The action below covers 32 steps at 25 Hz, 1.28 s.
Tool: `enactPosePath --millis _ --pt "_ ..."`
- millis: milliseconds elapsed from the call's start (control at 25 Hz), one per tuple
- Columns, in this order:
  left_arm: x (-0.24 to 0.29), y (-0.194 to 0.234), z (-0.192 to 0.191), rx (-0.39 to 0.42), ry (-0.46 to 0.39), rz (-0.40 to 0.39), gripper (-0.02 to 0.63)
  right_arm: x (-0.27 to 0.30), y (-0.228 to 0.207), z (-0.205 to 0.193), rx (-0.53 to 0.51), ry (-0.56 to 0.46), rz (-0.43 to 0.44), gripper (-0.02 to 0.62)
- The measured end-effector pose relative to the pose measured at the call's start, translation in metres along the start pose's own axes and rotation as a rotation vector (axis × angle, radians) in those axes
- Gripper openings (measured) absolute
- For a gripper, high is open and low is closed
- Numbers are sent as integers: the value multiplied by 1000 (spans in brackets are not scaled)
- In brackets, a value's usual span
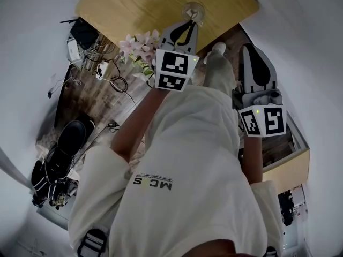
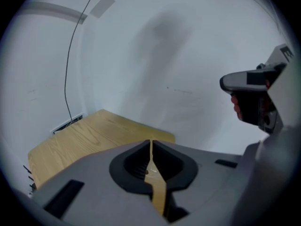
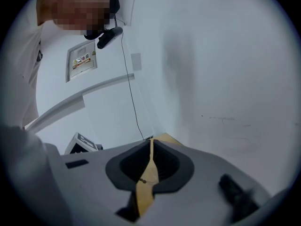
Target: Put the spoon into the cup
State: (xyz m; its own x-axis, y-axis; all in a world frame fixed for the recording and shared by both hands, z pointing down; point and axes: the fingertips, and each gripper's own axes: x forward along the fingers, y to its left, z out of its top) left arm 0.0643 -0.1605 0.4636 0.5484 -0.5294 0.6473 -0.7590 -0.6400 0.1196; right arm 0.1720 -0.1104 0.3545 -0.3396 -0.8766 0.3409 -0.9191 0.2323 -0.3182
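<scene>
White walls flank the wooden worktop (image 1: 134, 7), a glass cup (image 1: 193, 9) at its near edge just ahead of the left hand-held gripper (image 1: 191, 22), jaws pressed together on nothing, like those of the right hand-held gripper (image 1: 250, 48), short of the right corner.

Even, cool, diffuse light; strong fisheye bending in all views.
Edges darkened to black corners. A soft grey shadow lay on the white wall (image 2: 164, 46) toward 12 o'clock in the left gripper view; the right gripper (image 3: 151, 145) was blurred near 5 o'clock.
</scene>
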Motion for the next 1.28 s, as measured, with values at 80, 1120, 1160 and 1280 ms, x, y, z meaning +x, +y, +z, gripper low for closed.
enactPosePath --millis 80,1120,1160,1280 --pt "-8 -1 10 -1 -22 -7 21 1 1 5 -11 -10 -1 38" --pt "-147 -38 98 -18 -369 -7 11 -30 20 30 -169 -56 58 38" --pt "-147 -36 96 -22 -370 -2 11 -30 22 30 -175 -51 65 38" --pt "-146 -30 94 -33 -377 11 12 -26 25 29 -177 -45 70 38"
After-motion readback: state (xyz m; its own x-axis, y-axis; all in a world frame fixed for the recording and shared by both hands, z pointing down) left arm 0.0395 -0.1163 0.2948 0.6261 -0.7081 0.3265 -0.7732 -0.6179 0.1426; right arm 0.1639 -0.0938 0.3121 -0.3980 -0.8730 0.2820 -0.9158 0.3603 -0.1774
